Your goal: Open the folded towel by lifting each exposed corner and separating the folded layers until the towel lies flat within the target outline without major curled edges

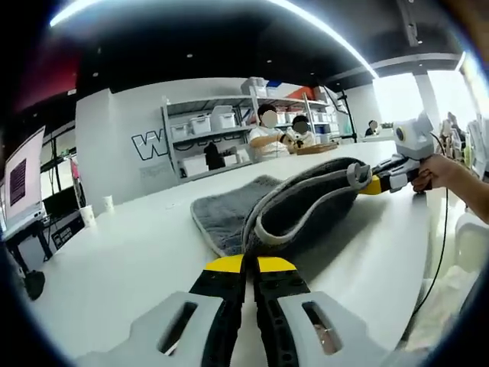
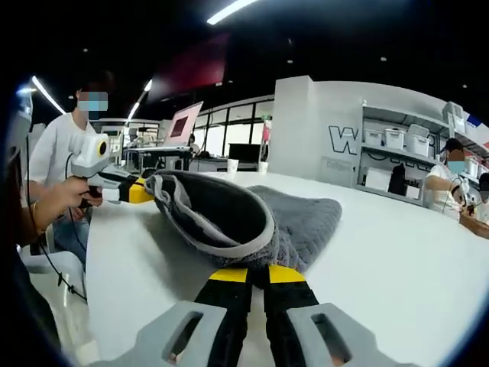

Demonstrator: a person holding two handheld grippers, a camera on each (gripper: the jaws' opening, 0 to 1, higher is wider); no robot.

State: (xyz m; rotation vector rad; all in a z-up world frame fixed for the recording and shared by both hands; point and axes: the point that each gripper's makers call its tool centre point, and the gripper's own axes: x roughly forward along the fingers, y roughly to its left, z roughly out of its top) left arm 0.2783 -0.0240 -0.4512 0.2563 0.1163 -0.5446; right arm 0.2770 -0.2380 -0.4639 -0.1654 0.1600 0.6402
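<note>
Left hand-held gripper (image 1: 250, 265), right hand-held gripper (image 2: 257, 274) pinch towel (image 1: 306, 202) corners.

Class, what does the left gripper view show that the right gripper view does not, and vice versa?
Left gripper view: the right gripper pinching the grey quilted towel, held by the right hand. Right gripper view: the left gripper pinching the towel's other end, held by the left hand. Both: the towel looped up on the white table, and shelving with white bins.

I see the towel (image 1: 306, 210) lying on the table (image 1: 130, 252), one edge raised between my left gripper (image 1: 250, 266) and right gripper (image 1: 365, 182); shelving (image 1: 206, 134) stands behind.
</note>
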